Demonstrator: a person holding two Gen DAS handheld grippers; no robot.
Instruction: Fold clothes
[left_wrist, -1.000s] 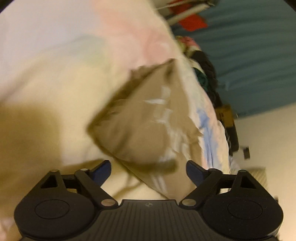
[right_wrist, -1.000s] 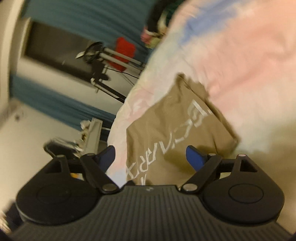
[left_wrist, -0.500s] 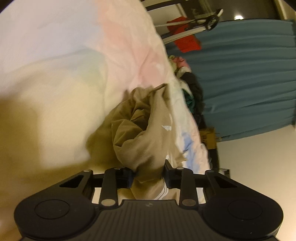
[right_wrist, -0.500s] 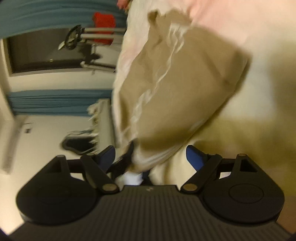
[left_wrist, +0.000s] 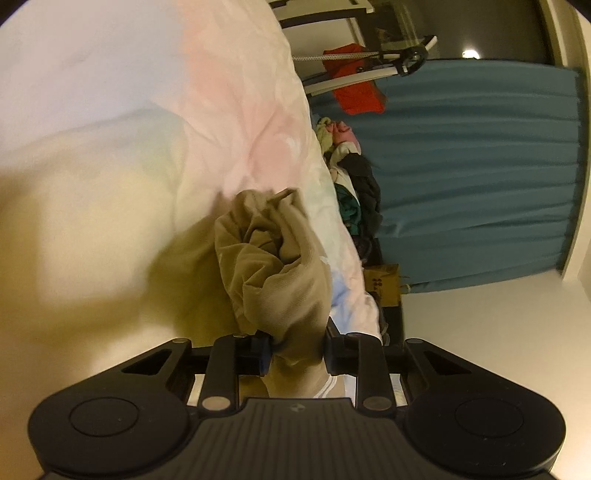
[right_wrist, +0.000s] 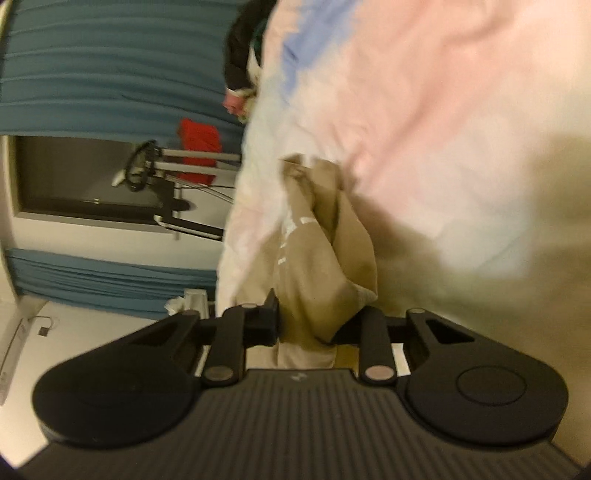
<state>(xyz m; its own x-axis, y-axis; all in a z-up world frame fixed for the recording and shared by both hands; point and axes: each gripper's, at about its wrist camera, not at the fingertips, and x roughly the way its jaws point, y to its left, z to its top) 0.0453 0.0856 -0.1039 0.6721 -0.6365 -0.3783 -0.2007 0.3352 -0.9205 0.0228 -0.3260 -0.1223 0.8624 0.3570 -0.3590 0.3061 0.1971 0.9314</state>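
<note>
Both grippers clamping the khaki shirt

The left gripper and right gripper are pinching the bunched khaki shirt, which is trailing toward 12 o'clock over the pastel bedding.

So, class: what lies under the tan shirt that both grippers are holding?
Under the tan shirt you can see a pastel bedsheet in cream, pink and blue. The patch directly beneath the bunched cloth is covered, so anything there stays unseen.

Bed w/ pastel duvet, pink/white/blue patches, rumpled; tan shirt bunched on it near the edge, clothes pile at the duvet's far end by the curtain side
</note>
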